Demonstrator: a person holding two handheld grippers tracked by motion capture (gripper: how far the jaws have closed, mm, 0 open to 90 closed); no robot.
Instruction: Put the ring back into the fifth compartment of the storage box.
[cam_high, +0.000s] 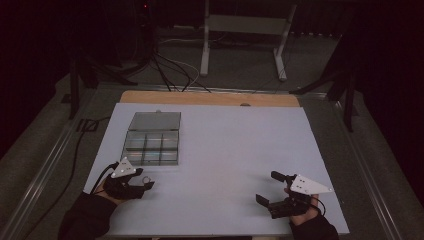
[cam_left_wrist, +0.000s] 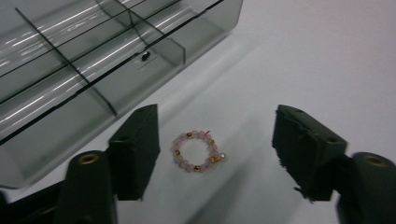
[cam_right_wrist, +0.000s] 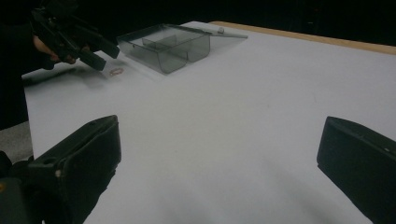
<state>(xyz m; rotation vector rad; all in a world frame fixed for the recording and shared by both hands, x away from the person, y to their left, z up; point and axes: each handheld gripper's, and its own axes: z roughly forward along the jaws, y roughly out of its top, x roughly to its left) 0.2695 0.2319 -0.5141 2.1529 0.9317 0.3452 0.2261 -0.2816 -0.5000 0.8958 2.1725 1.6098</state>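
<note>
From above we are looking forward and down over the whole bench (cam_high: 225, 150). The left tool's camera is sitting close and low, facing the clear box (cam_left_wrist: 93, 60). The right tool's camera is looking across the bench, sharing that box (cam_right_wrist: 163, 46) from farther off.

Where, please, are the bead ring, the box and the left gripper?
bead ring (cam_left_wrist: 197, 151): left gripper view, on its beads.
box (cam_high: 155, 121): high view, on its open lid.
left gripper (cam_left_wrist: 215, 156): left gripper view, midway between its fingertips.

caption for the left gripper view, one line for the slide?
Left claw open around a pink-and-gold bead bracelet lying on the white table, beside the clear compartment box.
</note>
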